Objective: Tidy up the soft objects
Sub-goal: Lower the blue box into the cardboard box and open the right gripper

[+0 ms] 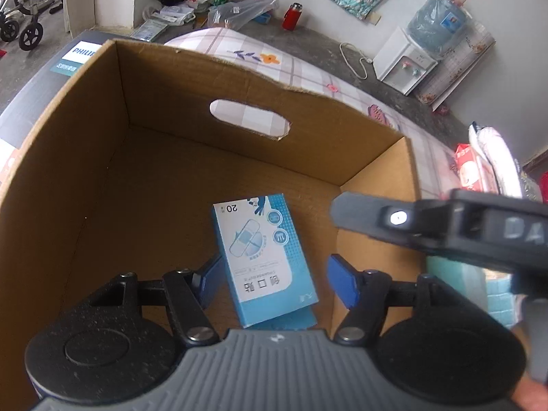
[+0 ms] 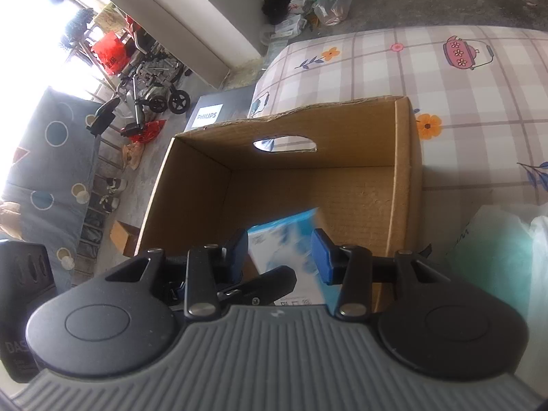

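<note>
The left gripper (image 1: 274,282) points steeply down into a big cardboard box (image 1: 85,178). Its two blue fingers (image 1: 344,286) stand well apart, one on each side of a blue and white plaster box (image 1: 262,260). The left finger sits right at the plaster box's edge and the right finger has a gap beside it. I cannot tell if the plaster box is held or lies on the floor of the cardboard box.

The right gripper (image 2: 282,251) also tilts down toward the cardboard box (image 2: 191,185). Its blue fingers (image 2: 323,260) are partly open with a blurry blue packet (image 2: 286,239) between them. I cannot tell if they press on it.

The left view shows the print on the plaster box, a red bottle (image 1: 291,16) on the floor and a water cooler (image 1: 407,60) by the wall. It also shows the other gripper's black finger (image 1: 383,219) reaching over the cardboard box's right wall. The right view shows a wheelchair (image 2: 154,82) and the checked cloth (image 2: 479,109) under the cardboard box.

The plaster box's long side runs from near the left gripper toward the far wall with the handle hole (image 1: 250,118), leaning a little left. Its print is upside down in the left view.
</note>
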The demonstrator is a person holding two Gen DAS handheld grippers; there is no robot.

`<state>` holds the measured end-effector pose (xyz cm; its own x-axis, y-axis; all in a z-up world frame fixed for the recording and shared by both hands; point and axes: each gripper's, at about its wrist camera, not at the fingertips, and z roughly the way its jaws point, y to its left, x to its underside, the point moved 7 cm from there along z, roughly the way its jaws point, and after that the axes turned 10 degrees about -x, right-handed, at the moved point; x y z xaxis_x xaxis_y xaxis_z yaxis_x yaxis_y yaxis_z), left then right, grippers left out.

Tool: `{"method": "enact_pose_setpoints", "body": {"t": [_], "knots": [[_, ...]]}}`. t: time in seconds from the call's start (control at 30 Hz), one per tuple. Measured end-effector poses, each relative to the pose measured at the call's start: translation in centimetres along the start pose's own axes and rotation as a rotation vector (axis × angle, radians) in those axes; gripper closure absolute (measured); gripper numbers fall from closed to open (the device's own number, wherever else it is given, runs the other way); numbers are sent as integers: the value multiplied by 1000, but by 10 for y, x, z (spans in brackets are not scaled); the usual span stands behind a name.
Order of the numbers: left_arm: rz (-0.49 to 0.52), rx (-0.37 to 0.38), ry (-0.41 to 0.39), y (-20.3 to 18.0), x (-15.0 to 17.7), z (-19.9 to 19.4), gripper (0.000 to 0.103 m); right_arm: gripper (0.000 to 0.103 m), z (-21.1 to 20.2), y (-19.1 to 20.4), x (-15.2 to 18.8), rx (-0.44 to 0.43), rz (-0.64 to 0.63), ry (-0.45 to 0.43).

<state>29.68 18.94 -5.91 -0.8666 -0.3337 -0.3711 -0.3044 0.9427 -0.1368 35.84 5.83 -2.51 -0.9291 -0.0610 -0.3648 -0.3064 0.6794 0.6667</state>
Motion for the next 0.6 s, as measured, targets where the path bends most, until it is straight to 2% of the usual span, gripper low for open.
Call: {"method": "enact_pose_setpoints", "body": {"t": [0.2, 0.27, 0.33, 0.37, 0.43, 0.6], "knots": [[36, -50, 51, 2, 15, 24, 30, 62, -37, -4, -6, -21, -46, -57], [52, -82, 58, 1, 17, 32, 36, 62, -53, -4, -6, -43, -56, -76], [69, -100, 63, 1, 17, 40, 51, 62, -68, -5, -5, -56, -66, -96], [75, -101, 65, 0, 17, 44, 55, 62, -74, -7, -4, -58, -68, -104], [78, -83, 37, -5, 13, 45, 57, 62, -81, -11, -2, -56, -65, -113], [163, -59, -15, -24, 4, 49, 64, 62, -89, -25, 0, -36, -46, -116]]}}
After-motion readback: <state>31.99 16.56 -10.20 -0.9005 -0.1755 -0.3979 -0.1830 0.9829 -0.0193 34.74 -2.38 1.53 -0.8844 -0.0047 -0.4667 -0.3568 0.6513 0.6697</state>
